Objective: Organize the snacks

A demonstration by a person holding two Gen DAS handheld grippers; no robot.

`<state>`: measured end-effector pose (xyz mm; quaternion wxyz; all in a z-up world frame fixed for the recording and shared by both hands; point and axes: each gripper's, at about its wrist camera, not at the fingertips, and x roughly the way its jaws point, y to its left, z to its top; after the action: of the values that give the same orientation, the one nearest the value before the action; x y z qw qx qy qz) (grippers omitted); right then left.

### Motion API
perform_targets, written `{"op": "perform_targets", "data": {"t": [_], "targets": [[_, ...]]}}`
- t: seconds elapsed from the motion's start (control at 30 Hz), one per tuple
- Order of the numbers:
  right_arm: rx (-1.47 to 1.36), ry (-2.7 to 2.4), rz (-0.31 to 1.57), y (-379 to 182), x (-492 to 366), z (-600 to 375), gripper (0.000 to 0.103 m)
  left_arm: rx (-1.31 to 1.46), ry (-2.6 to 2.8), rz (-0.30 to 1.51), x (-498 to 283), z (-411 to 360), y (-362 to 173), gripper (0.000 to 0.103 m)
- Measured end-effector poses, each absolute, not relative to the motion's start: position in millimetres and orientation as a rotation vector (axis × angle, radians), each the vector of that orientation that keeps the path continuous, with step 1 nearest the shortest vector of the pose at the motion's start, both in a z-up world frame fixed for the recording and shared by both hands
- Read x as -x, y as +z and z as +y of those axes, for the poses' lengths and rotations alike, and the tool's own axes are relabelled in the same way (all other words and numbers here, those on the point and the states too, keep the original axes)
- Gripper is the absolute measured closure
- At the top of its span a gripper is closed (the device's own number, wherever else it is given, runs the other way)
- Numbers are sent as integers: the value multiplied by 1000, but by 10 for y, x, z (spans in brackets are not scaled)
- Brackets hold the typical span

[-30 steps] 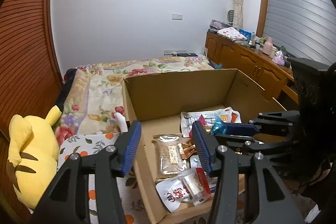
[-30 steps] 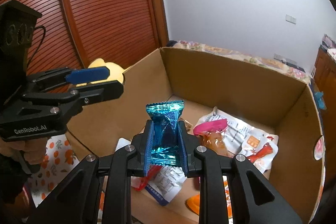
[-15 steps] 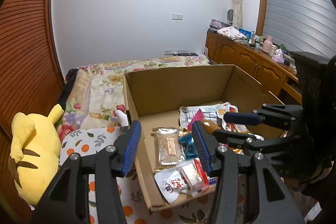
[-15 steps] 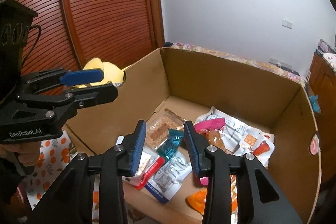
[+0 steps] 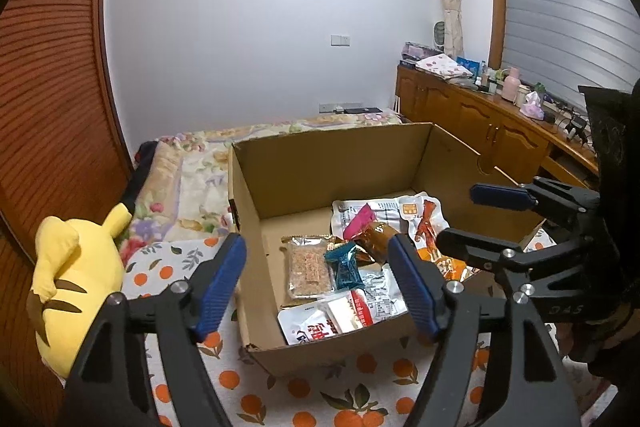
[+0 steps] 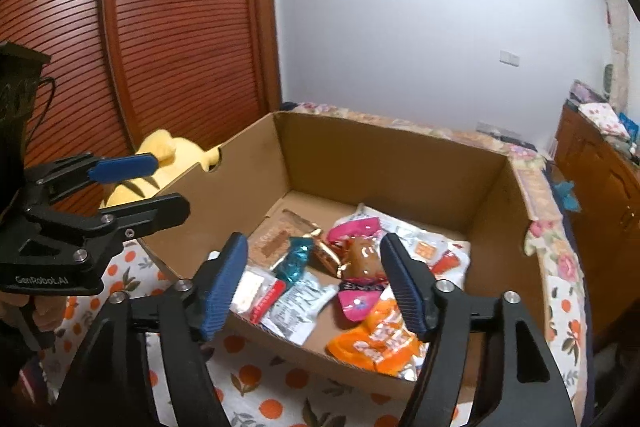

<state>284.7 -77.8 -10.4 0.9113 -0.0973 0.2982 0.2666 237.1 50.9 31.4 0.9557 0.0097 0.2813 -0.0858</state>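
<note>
Right wrist view: my right gripper (image 6: 314,281) has just been opening, now wide and empty; teal candy (image 6: 298,259) lies in the box (image 6: 384,163). Left gripper (image 5: 316,283) likewise opened, empty. Drop step looks done; next, find another snack outside.

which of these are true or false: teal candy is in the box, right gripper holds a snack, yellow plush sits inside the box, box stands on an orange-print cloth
1. The teal candy lies inside the cardboard box. True.
2. The right gripper holds a snack. False: its jaws have just been opening and stand wide with nothing between them.
3. The yellow plush sits inside the box. False: it lies outside, beyond the box's left wall.
4. The box stands on an orange-print cloth. True.
5. The left gripper is shut on a packet. False: it is open and empty, its jaws having just widened.
</note>
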Motion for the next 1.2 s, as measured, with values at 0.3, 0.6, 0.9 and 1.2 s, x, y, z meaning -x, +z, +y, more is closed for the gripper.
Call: {"op": "perform_targets", "data": {"t": [0.3, 0.6, 0.9, 1.2], "targets": [[177, 498, 587, -45, -2741, -964, 16, -16, -162, 565, -2268, 408, 354, 5], [153, 445, 551, 69, -2620, -1144, 14, -70, -54, 510, -2105, 253, 433, 5], [140, 388, 517, 212, -2337, -1291, 13, -41, -59, 475, -1815, 189, 567, 5], [127, 379, 479, 387, -1977, -1357, 13, -69, -59, 432, -1434, 66, 708, 5]]}}
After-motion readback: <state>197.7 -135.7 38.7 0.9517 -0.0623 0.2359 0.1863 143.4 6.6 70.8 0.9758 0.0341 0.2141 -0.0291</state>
